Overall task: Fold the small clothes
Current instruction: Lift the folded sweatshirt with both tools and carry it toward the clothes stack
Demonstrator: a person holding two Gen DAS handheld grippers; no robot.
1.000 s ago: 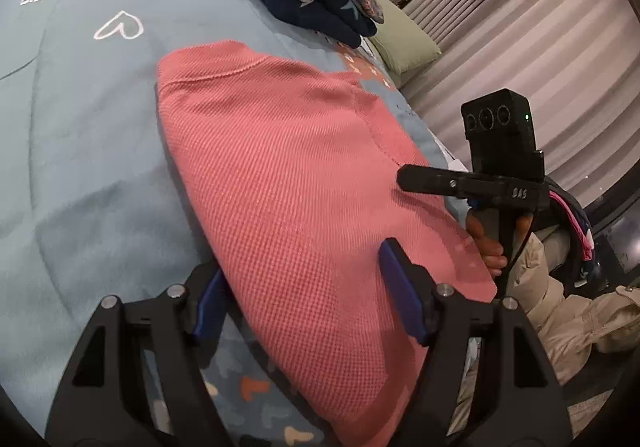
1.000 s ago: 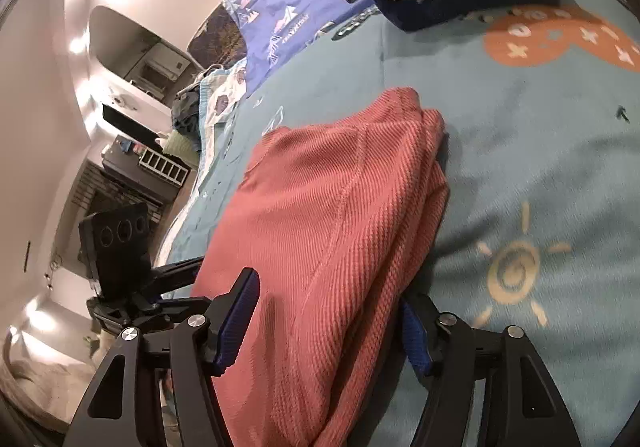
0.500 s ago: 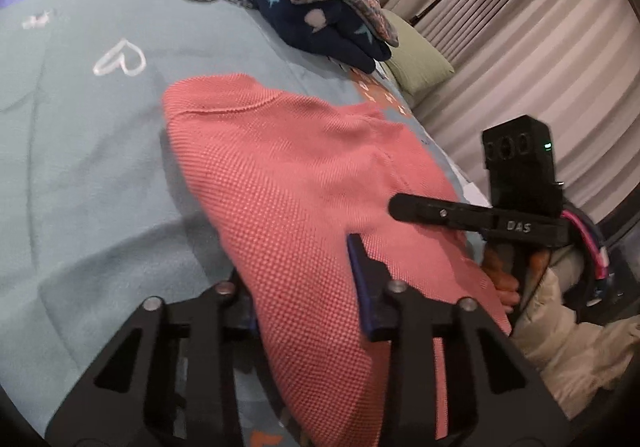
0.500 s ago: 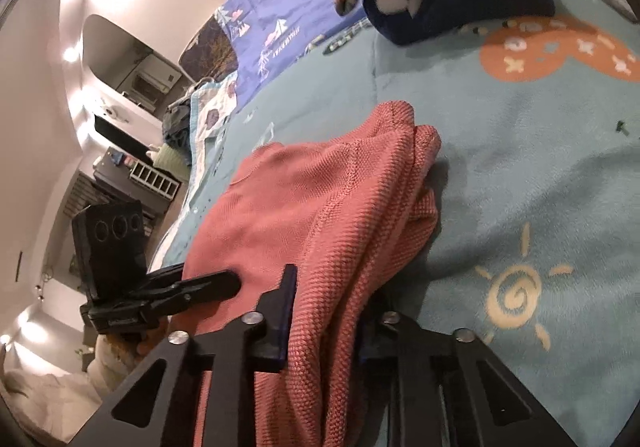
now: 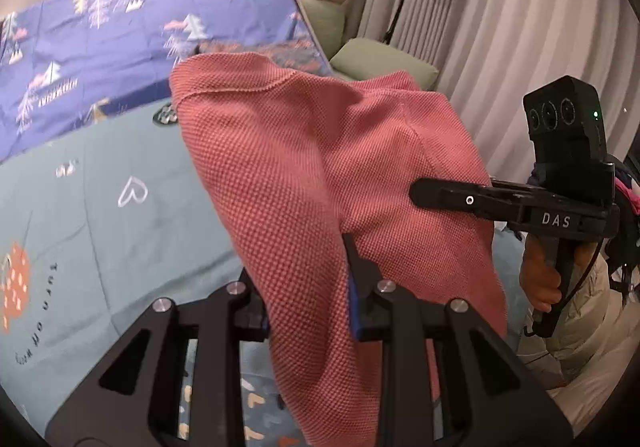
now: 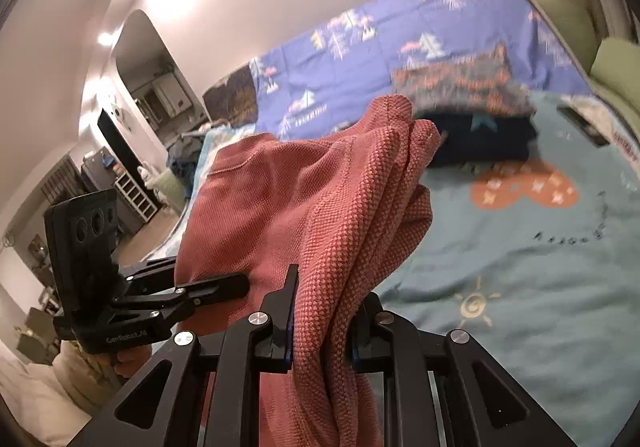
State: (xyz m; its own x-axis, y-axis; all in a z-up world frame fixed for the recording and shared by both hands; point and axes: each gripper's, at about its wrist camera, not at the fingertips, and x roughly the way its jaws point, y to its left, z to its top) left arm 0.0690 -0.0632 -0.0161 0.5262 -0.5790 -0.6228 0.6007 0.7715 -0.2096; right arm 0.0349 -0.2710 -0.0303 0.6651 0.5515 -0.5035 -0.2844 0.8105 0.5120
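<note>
A salmon-pink waffle-knit garment (image 5: 304, 167) hangs lifted above the teal bedspread (image 5: 100, 215), folded lengthwise. My left gripper (image 5: 308, 299) is shut on its near edge. My right gripper (image 6: 324, 311) is shut on the bunched other edge of the garment (image 6: 320, 207). The right gripper also shows in the left wrist view (image 5: 500, 203), and the left gripper in the right wrist view (image 6: 192, 295). The cloth hangs down between both pairs of fingers.
A stack of folded clothes (image 6: 472, 115), dark navy under an orange-patterned piece, lies further up the bed. A purple tree-print quilt (image 5: 120, 47) covers the head end. Green cushions (image 5: 380, 63), a floor lamp and curtains (image 5: 500, 27) stand to the right.
Both grippers closed on the pink garment's edges and lifted it off the bedspread; it now hangs raised, and the views tilted upward toward the wall.
</note>
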